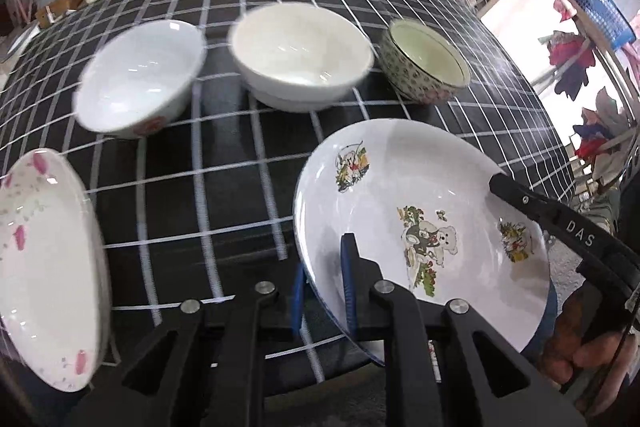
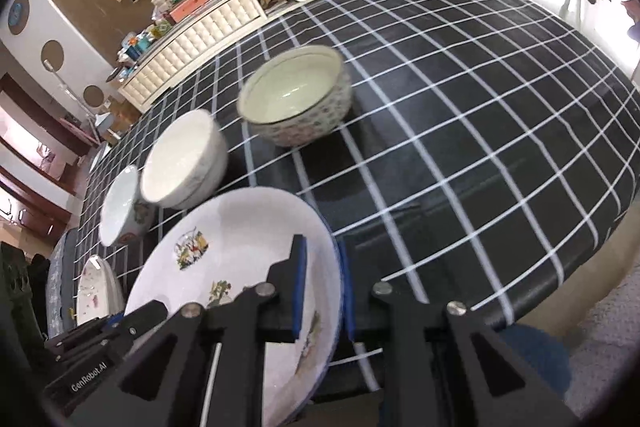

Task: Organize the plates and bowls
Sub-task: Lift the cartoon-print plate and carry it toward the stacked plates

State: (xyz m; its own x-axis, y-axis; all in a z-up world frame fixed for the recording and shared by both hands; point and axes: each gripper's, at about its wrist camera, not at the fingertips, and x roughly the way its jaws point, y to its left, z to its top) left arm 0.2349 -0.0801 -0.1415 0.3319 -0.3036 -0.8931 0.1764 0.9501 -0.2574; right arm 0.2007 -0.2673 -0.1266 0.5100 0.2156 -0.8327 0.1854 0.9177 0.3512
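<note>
Gripping opposite rims of the cartoon plate, the left claw and right claw both clench it above the table, with the pink-flowered plate lying to its left, nearer the left claw.

Your left view cuts the pink-flowered plate at its left edge, and motion blur smears the three bowls. In your right view that plate is a sliver behind the cartoon plate, whose lower rim sits hidden under gripper arms.
</note>
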